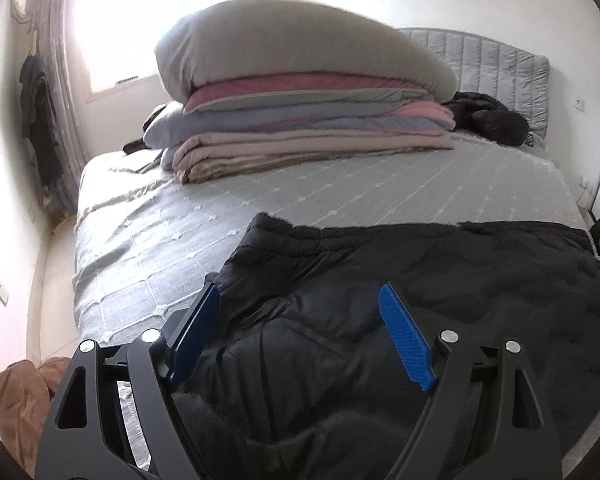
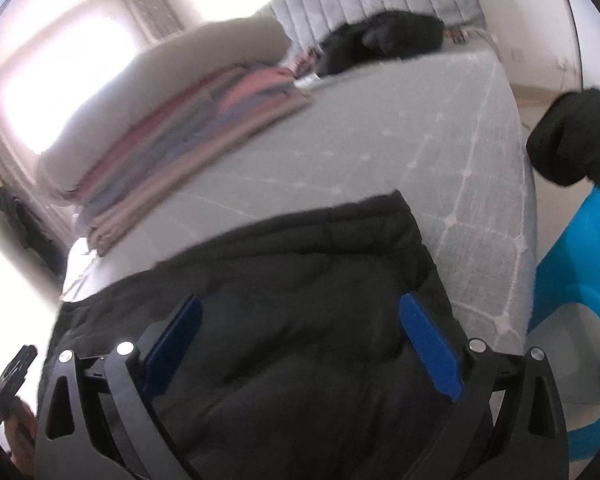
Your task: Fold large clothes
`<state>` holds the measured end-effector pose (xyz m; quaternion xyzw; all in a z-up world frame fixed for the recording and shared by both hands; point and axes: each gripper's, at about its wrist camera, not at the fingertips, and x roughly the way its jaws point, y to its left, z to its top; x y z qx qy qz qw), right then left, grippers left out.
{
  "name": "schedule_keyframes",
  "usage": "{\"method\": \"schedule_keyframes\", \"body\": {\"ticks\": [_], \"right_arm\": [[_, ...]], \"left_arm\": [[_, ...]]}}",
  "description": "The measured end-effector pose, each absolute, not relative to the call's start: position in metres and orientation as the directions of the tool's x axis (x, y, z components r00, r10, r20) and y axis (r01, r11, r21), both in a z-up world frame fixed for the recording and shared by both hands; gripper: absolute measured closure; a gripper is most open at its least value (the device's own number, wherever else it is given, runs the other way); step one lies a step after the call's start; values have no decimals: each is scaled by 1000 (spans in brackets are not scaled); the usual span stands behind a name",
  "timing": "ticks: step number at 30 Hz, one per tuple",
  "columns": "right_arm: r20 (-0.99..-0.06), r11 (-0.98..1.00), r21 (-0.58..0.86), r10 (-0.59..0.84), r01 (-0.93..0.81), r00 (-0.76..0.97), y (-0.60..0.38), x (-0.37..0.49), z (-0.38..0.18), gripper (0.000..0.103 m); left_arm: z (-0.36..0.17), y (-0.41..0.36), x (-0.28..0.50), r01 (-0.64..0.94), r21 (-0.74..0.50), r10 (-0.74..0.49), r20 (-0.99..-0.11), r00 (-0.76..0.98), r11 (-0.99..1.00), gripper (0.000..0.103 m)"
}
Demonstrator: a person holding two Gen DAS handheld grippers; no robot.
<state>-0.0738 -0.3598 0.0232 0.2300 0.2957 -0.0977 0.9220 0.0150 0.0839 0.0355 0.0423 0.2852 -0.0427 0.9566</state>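
Note:
A large black quilted jacket (image 1: 400,280) lies spread across the near end of the grey bed (image 1: 260,208); it also shows in the right wrist view (image 2: 300,280). My left gripper (image 1: 300,300) is open, its blue pads (image 1: 406,340) held just above the jacket's left part. My right gripper (image 2: 300,312) is open too, hovering over the jacket near its right edge. Neither holds anything. The right wrist view is blurred.
A stack of folded blankets topped by a big grey pillow (image 1: 300,92) sits at the back of the bed. Another black garment (image 1: 488,116) lies by the headboard (image 1: 488,64). A brown cloth (image 1: 16,400) lies on the floor at left. A blue object (image 2: 580,280) stands right of the bed.

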Motion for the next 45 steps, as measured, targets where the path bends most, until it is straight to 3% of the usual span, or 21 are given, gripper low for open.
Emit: {"method": "schedule_keyframes", "body": {"ticks": [8, 13, 18, 27, 31, 38, 45], "right_arm": [[-585, 866, 405, 0, 292, 811, -346, -131, 48, 7], [-586, 793, 518, 55, 321, 809, -365, -171, 47, 7], [-591, 676, 629, 96, 384, 801, -389, -221, 25, 7], [-586, 454, 772, 238, 444, 775, -421, -267, -45, 7], [-523, 347, 840, 317, 417, 791, -426, -259, -76, 7], [-394, 145, 919, 390, 367, 832, -433, -248, -112, 7], [-345, 110, 938, 424, 330, 838, -442, -236, -112, 7]], "left_arm": [[50, 81, -22, 166, -36, -158, -555, 817, 986, 25], [44, 109, -34, 180, -246, -298, -618, 728, 952, 25], [25, 159, -40, 65, -448, -370, -639, 675, 892, 25], [-15, 236, -79, -176, -577, -338, -669, 662, 798, 24], [-39, 260, -92, -245, -638, -376, -675, 635, 730, 24], [-70, 276, -90, -276, -806, -534, -563, 631, 523, 24], [-64, 236, -74, -213, -794, -570, -568, 594, 570, 23]]}}
